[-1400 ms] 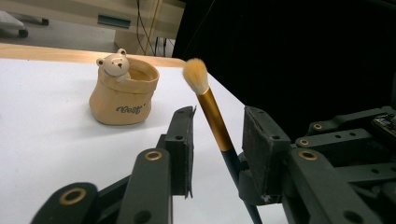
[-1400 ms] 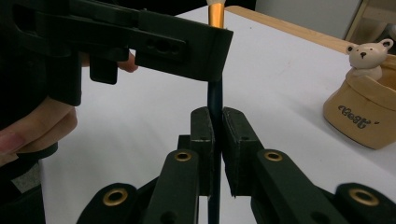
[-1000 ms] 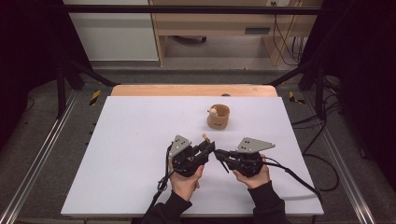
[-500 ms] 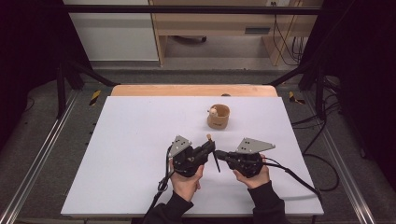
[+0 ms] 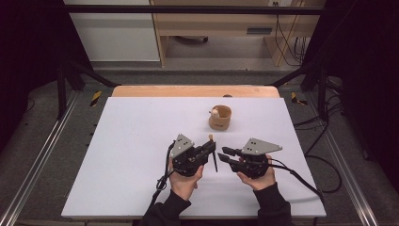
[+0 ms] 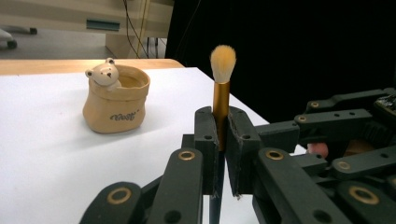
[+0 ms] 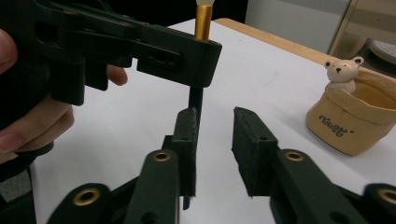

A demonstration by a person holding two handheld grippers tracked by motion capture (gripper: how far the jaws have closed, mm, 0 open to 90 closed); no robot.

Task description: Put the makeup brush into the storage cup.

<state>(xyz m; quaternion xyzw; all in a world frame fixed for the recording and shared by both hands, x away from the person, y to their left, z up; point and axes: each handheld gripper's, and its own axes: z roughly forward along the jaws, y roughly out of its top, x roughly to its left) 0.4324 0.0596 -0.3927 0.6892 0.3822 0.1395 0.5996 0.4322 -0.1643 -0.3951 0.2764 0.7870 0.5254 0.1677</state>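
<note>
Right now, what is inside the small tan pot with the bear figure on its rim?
The tan pot looks hollow. Only its upper inner wall and the white bear at the rim are visible. Its front wall covers the bottom, so anything lying there is hidden.

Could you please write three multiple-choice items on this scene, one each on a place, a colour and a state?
1. Where does the pot stand?
A. on the floor
B. on the table, beyond the grippers
C. between the right gripper's jaws

2. What colour is the band below the bristles of the brush?
A. gold
B. red
C. blue

3. How is the brush held?
A. it lies loose on the table
B. both grippers clamp it
C. the left gripper clamps it upright, while the right gripper has let go

Answers: 1 B, the high view shows the pot farther up the white table than both grippers. 2 A, the left gripper view shows a gold band under pale bristles. 3 C, the left jaws press on the handle, while the right jaws, just opening, stand apart with the handle off to one side.
</note>
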